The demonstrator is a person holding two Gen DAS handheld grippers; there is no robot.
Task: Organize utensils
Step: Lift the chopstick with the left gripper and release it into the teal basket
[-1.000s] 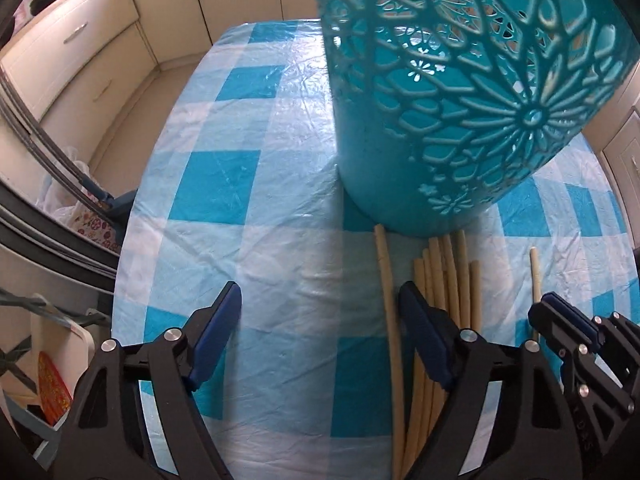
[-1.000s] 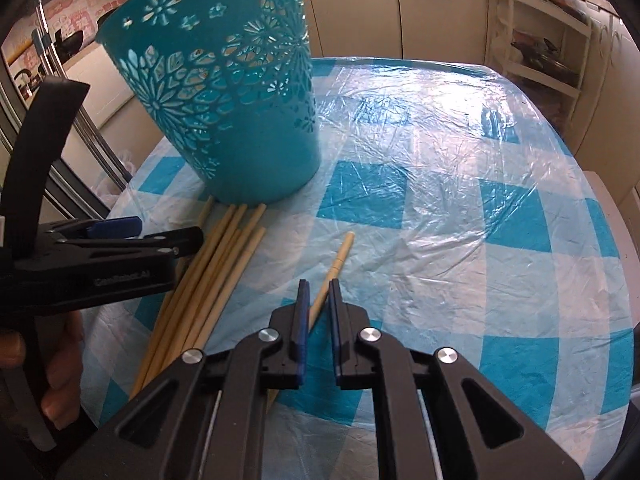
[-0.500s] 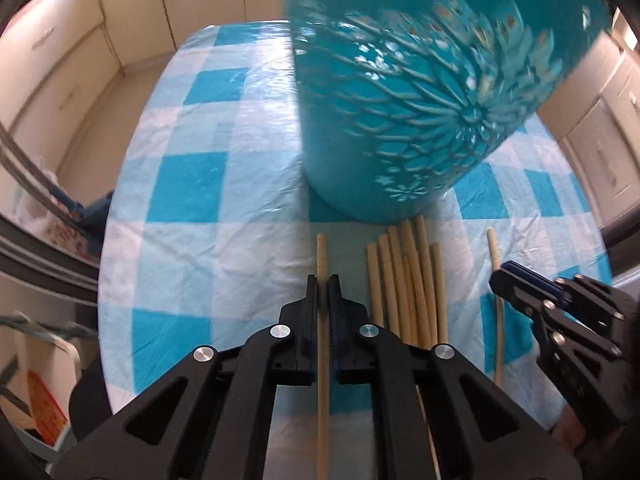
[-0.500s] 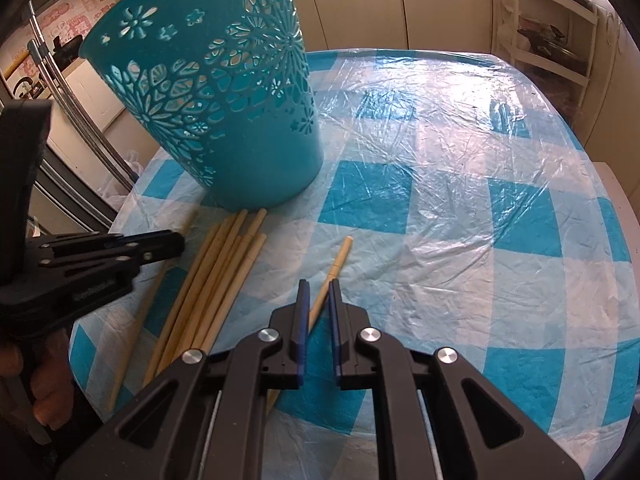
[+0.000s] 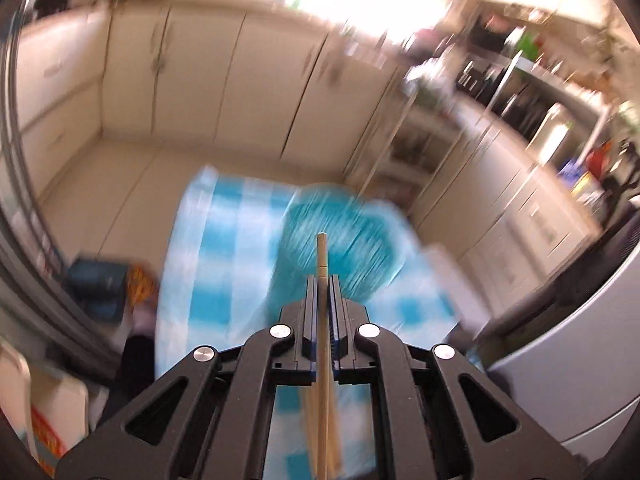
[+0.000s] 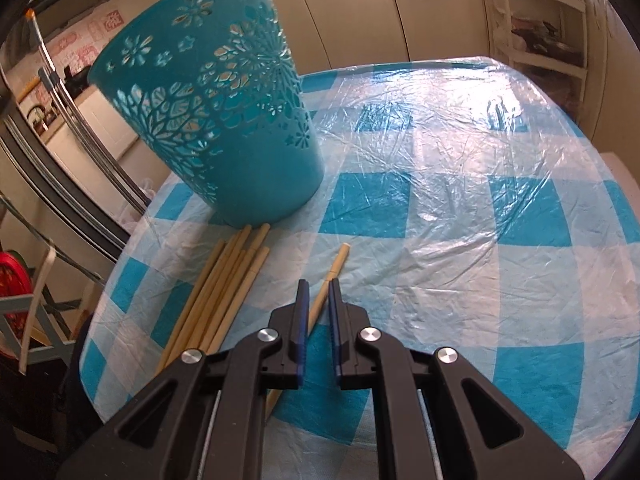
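1. Chopstick [image 5: 322, 264] is clamped between the left gripper [image 5: 322, 280] fingers, tip sticking out past them, high above the desk [image 5: 216, 240]; view blurred.
2. Teal basket [image 6: 212, 120] stands upright at the desk's far left; its open top shows below the held stick.
3. Chopstick bundle [image 6: 216, 292] lies on the desk, far ends touching the basket base.
4. Single chopstick [image 6: 334, 270] lies just right of the bundle.
5. Right gripper [image 6: 318, 292] fingers nearly together with a narrow gap, hovering over that single stick, holding nothing.
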